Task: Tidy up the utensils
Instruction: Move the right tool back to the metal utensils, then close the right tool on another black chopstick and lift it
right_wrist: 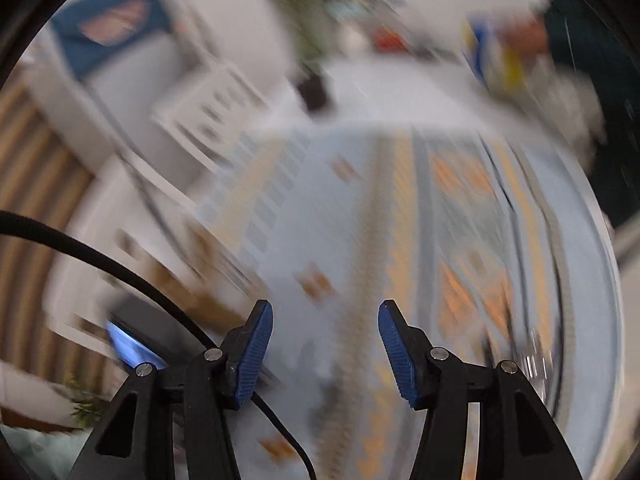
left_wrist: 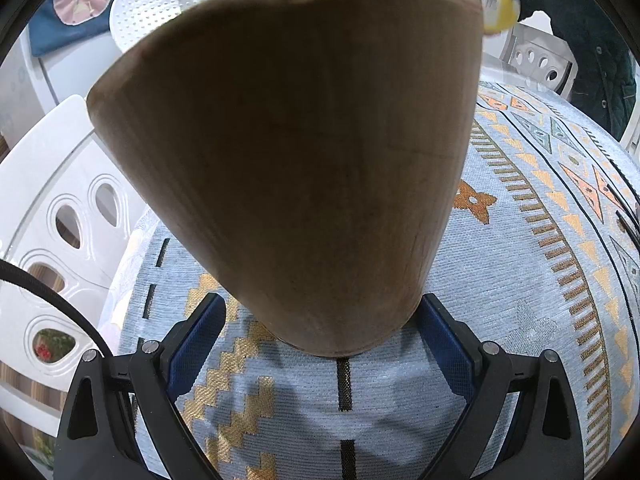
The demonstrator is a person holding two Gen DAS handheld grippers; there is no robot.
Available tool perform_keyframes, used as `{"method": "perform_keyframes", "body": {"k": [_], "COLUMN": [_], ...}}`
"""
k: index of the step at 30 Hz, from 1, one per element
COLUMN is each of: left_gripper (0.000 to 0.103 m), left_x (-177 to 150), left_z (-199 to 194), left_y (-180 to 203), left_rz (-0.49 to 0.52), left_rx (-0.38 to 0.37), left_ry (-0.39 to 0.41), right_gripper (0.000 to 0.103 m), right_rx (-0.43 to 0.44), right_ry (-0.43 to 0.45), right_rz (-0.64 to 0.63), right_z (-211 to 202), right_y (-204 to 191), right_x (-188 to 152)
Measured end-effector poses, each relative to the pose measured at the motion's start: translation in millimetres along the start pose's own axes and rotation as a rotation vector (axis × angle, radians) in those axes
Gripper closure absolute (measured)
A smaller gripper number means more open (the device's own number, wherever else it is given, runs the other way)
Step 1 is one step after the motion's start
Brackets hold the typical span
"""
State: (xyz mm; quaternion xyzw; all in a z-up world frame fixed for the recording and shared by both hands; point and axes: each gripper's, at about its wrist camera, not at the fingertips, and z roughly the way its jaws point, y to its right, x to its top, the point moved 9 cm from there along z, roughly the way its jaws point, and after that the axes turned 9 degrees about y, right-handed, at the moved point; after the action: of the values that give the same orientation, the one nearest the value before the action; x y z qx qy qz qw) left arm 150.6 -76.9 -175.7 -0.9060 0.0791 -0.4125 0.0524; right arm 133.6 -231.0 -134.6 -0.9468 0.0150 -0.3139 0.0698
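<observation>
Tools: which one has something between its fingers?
The left tool: a wooden holder fills its gap. The right tool is open with nothing between its fingers.

I see a table under a pale blue patterned cloth (left_wrist: 520,240) filling the lower right of my left view. White chairs with oval cut-outs (left_wrist: 60,216) stand at far left, a perforated white one (left_wrist: 160,4) at upper left beside a blue cushion (left_wrist: 76,4).

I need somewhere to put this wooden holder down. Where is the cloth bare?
Bare tablecloth lies right of the wooden holder, up to the triangle border, and below it between the left gripper fingers. Chairs crowd the left edge. The right gripper view is too blurred to judge.
</observation>
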Motion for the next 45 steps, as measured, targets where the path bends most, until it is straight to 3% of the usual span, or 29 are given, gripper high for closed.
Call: {"method": "perform_keyframes", "body": {"k": [2, 5, 9, 12, 13, 15, 24, 28, 29, 30, 31, 34, 38, 39, 40, 41, 43, 45], "left_gripper": [0.006, 0.006, 0.006, 0.006, 0.006, 0.006, 0.006, 0.006, 0.006, 0.006, 0.006, 0.006, 0.005, 0.005, 0.005, 0.005, 0.005, 0.004], "left_x": [0, 0, 0, 0, 0, 0, 1, 1, 1, 1, 1, 1, 2, 3, 3, 3, 2, 3], "left_z": [0, 0, 0, 0, -1, -1, -1, -1, 0, 0, 0, 1, 1, 2, 2, 2, 3, 4], "left_y": [1, 1, 1, 2, 2, 2, 2, 1, -1, -1, -3, -5, -7, -8, -8, -8, -10, -11], "left_rz": [0.001, 0.001, 0.001, -0.001, -0.001, 0.0, -0.005, -0.008, -0.009, -0.011, -0.012, -0.013, -0.017, -0.018, -0.017, -0.017, -0.02, -0.023], "left_rx": [0.001, 0.001, 0.001, 0.0, 0.0, -0.001, -0.005, -0.008, -0.01, -0.012, -0.013, -0.015, -0.019, -0.02, -0.02, -0.02, -0.022, -0.021], "left_ry": [0.0, 0.0, 0.0, -0.001, -0.001, -0.001, -0.003, -0.004, -0.005, -0.006, -0.006, -0.007, -0.009, -0.009, -0.009, -0.009, -0.011, -0.013], "right_gripper": [0.05, 0.05, 0.048, 0.032, 0.016, 0.0, 0.0, 0.0, 0.003, 0.017, 0.024, 0.017, 0.019, 0.028, 0.046, 0.054, 0.064, 0.071], "right_rx": [-0.081, -0.124, -0.146, -0.162, -0.145, -0.132, -0.195, -0.186, -0.181, -0.183, -0.183, -0.255, -0.35, -0.401, -0.431, -0.462, -0.471, -0.398], "right_ry": [-0.055, -0.094, -0.041, -0.012, -0.02, -0.039, 0.054, -0.045, -0.067, -0.063, -0.053, -0.021, 0.029, 0.03, 0.027, 0.018, 0.013, -0.005], "right_rz": [-0.018, -0.001, 0.029, -0.006, -0.009, -0.041, -0.004, 0.009, 0.029, 0.046, 0.082, 0.152, 0.184, 0.189, 0.196, 0.219, 0.284, 0.372], "right_z": [20, 36, 39, 43, 48, 56, 55, 55, 52, 48, 39, 14, -13, -18, -20, -21, -19, -4], "right_y": [20, 37, 49, 46, 43, 38, 45, 38, 41, 47, 55, 89, 148, 169, 182, 201, 227, 244], "right_x": [-44, -83, -100, -101, -102, -104, -104, -99, -96, -91, -84, -71, -42, -34, -29, -23, -13, -3]}}
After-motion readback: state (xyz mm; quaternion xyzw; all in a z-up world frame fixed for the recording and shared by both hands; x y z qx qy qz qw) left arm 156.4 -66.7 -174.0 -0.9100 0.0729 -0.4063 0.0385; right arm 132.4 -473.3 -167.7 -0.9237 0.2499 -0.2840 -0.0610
